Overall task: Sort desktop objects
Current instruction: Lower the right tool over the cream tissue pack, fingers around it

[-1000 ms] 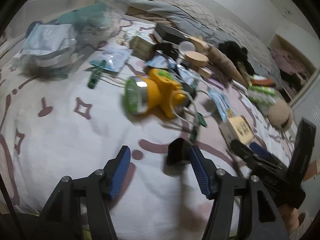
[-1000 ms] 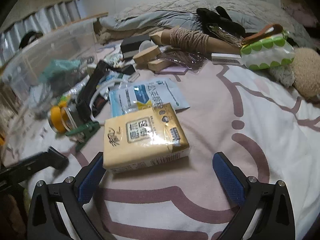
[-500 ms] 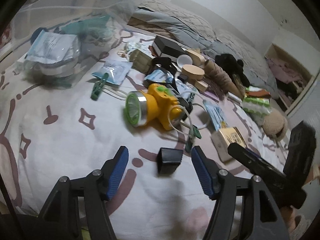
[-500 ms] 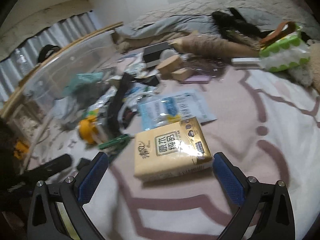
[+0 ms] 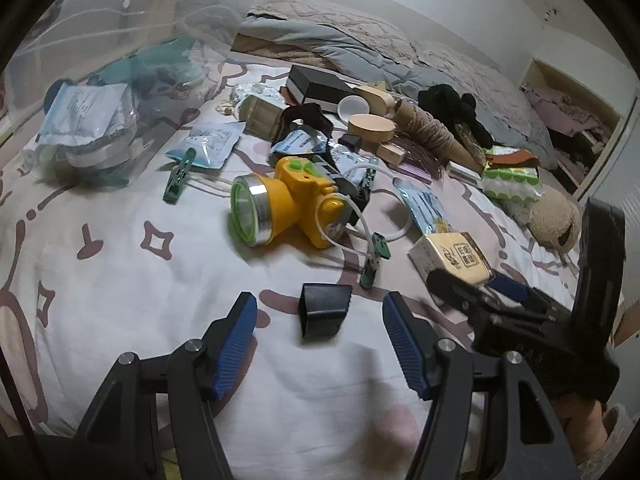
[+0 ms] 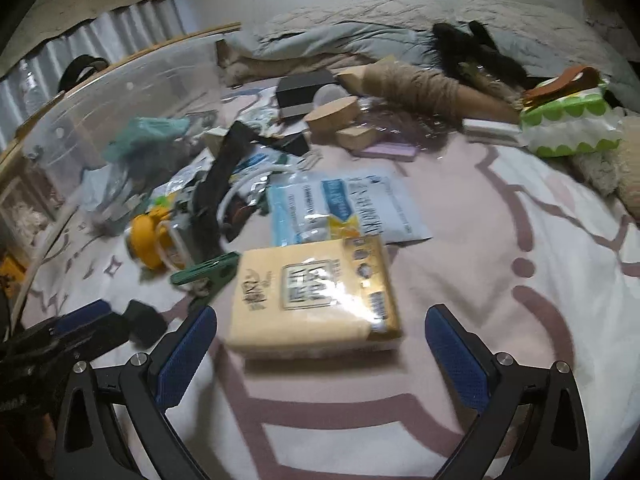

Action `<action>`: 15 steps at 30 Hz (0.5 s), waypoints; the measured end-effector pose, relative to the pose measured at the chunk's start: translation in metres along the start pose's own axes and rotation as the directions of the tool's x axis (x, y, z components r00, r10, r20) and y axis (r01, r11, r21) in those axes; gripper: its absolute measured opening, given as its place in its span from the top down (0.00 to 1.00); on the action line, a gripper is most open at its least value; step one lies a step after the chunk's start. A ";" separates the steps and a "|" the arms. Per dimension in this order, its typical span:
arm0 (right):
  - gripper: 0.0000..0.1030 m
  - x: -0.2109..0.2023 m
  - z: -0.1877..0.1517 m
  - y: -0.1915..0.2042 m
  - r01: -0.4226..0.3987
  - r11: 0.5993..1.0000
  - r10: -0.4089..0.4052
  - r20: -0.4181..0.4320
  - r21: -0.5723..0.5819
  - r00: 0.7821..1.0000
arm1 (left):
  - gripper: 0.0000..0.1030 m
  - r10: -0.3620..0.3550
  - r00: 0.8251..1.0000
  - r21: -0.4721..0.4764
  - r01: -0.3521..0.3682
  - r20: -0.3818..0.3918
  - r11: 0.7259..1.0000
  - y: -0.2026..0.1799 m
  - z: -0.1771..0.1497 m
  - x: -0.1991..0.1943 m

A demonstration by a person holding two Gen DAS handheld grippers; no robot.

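Since a second ago, that little black box (image 5: pixel 325 309) went from pressed against my left claw's (image 5: pixel 319 339) right pad to sitting loose on the bed (image 5: pixel 120 280), between the pads and touching neither, just short of the yellow headlamp (image 5: pixel 280 204). Left claw is partly open, holding nothing. Right claw (image 6: pixel 320 356) is spread wide around the tissue pack (image 6: pixel 316 292), pads not touching it, so nothing's gripped there either.

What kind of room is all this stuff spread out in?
Most likely a bedroom: the things lie on a patterned bedsheet, with a rumpled grey quilt behind them and a shelf of folded clothes by the wall.
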State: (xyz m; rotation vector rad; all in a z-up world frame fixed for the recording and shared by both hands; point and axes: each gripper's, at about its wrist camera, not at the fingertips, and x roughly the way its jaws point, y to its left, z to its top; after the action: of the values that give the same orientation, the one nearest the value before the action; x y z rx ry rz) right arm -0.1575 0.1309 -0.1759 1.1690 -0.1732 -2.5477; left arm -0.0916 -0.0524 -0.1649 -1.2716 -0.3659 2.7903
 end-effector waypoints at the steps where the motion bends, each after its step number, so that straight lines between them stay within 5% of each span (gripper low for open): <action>1: 0.00 -0.002 0.000 -0.003 0.010 1.000 -0.010 0.002 0.010 1.000 | 0.37 0.004 1.000 0.010 -0.004 0.002 1.000 -0.002 -0.001 0.000; 7: 0.25 -0.007 -0.001 -0.011 0.034 0.999 -0.033 -0.015 0.023 0.999 | 0.37 0.024 1.000 0.068 -0.024 0.001 0.997 -0.012 -0.003 0.005; 15: 0.25 -0.023 -0.011 -0.018 0.051 0.998 -0.049 -0.050 0.038 0.998 | 0.41 0.023 0.999 0.058 -0.021 -0.036 0.998 -0.010 -0.001 0.017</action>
State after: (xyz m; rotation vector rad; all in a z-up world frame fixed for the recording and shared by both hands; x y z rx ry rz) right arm -0.1394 0.1561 -0.1706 1.2652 -0.1853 -2.5666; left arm -0.1026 -0.0402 -0.1762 -1.3206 -0.2699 2.7693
